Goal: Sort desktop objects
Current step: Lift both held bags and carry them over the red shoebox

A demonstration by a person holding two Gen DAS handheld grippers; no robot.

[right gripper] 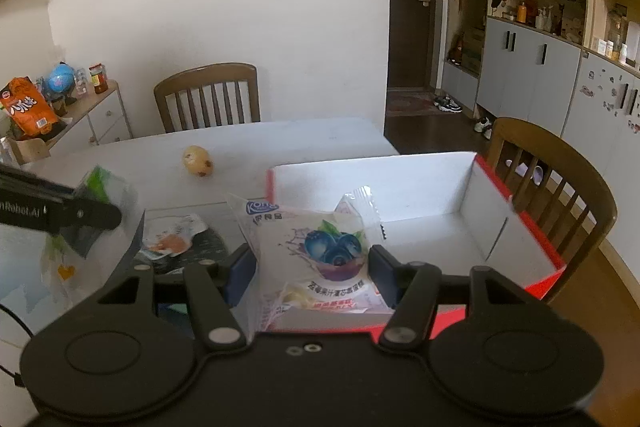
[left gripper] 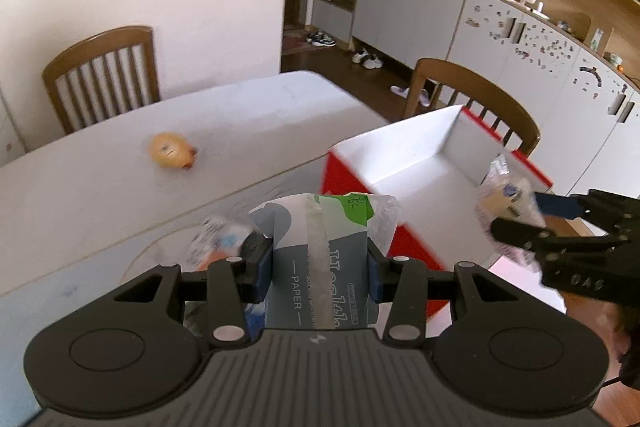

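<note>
On the far left of the white table [right gripper: 280, 139], a yellowish round fruit [right gripper: 197, 161] lies alone, well apart from everything else. Nearer, a small orange-and-white snack packet [right gripper: 172, 237] rests flat on the dark mat; its print is too blurred to read. The left gripper [left gripper: 316, 263] is clamped on a tissue pack [left gripper: 316, 247], blue pads pressing both sides, the pack upright between them and carried clear of the table, just left of the box. The red-and-white box [right gripper: 520, 227] sits at the table's right corner, open-topped, apparently with nothing in it yet. The right gripper [right gripper: 310, 267] is closed on a blueberry cake packet [right gripper: 320, 251], held above the box's near rim. Risks: both grippers converge on one box, so they could collide at the rim. The cake packet is soft, air-filled film; it may slip or twist as it is let go and catch on the box wall. The box sits close to the table edge, so a knock from either gripper could push it off.
</note>
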